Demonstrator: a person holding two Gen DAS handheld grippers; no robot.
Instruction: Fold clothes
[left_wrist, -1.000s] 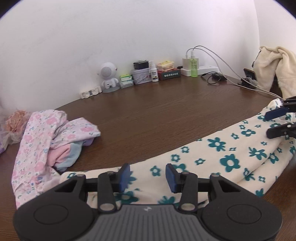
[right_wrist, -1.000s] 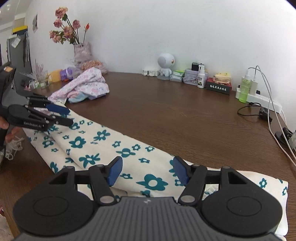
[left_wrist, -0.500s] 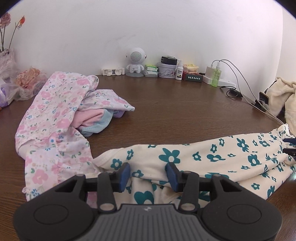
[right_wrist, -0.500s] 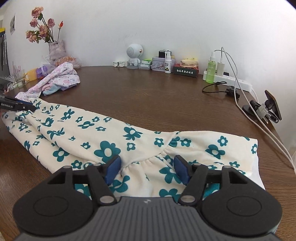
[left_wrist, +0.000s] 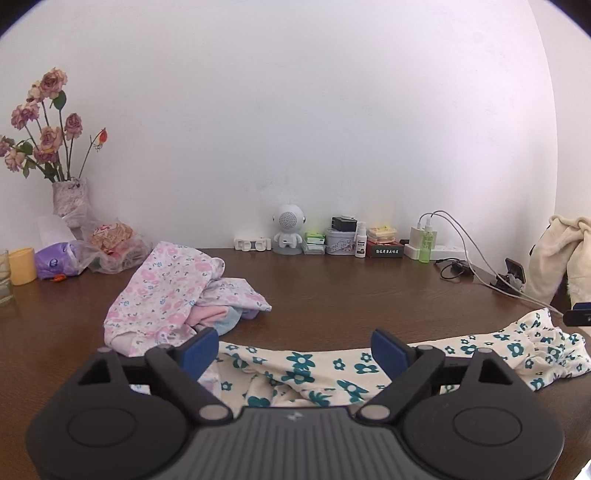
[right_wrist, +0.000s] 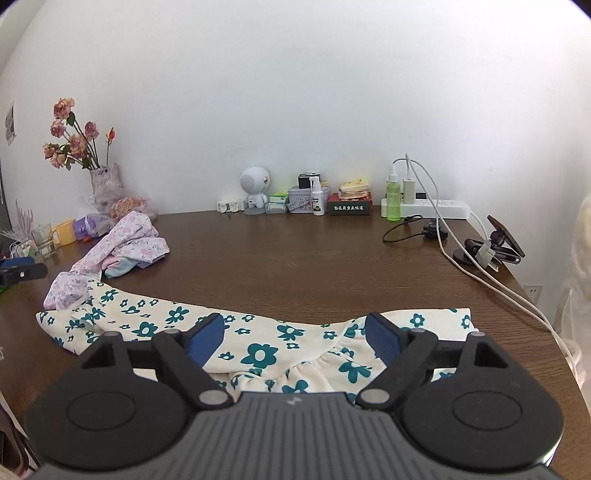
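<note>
Left gripper (left_wrist: 295, 345) wide open now, blue pads (left_wrist: 201, 345) far apart, jaws just been opening. Nothing clamped; the teal-flower garment (left_wrist: 332, 365) lies below and between the fingers, pads not pressing on it. Right gripper (right_wrist: 293, 332) same story: jaws just been opening, pads (right_wrist: 205, 336) spread wide, cloth (right_wrist: 258, 350) lying slack under them, no grip.

The garment sits along the near edge of the brown table (right_wrist: 295, 258), a long cream strip running left to right, gathered waist end by the right gripper, other end by the left. Pink floral clothes pile (left_wrist: 173, 291) just beside its left end, touching or overlapping it in the right wrist view.

Writing: dark box (right_wrist: 349, 207) at the back wall has a white line of characters, too small to read. Other labels on the tin (right_wrist: 304, 197) and spray bottle (right_wrist: 316, 201) unreadable. Green bottle (right_wrist: 393, 201) by the power strip (right_wrist: 443, 208), no legible text.

Vs half a sec ago: both sets of fingers were much narrower, with cloth bunched up between them; now spread, cloth dropped flat. Both cams sit higher and further back, more wall in view, flower vase (left_wrist: 68, 199) now showing in the left wrist view.
</note>
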